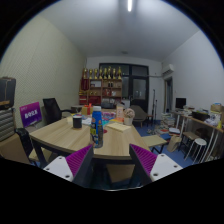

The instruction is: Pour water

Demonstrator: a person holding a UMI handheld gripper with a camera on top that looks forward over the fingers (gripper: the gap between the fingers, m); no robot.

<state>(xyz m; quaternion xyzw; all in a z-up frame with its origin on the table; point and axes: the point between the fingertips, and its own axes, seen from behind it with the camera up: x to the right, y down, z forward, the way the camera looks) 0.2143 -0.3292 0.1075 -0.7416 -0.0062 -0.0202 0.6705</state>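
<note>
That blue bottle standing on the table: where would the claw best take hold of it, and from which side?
Probably around the middle of its body, coming in level from the near side. The blue bottle stands upright at the table's near edge, just ahead of the open claw, narrow enough to pass between the fingers. A side grip should also leave the top free for pouring.

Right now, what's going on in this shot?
A handheld claw is held open, approaching a wooden table in an office-like room. A blue bottle stands on the table beyond the fingers, not yet gripped. A dark cup stands beside it, a little further back. Shelves line the far wall, and chairs stand around the table. No pouring has started.
</note>
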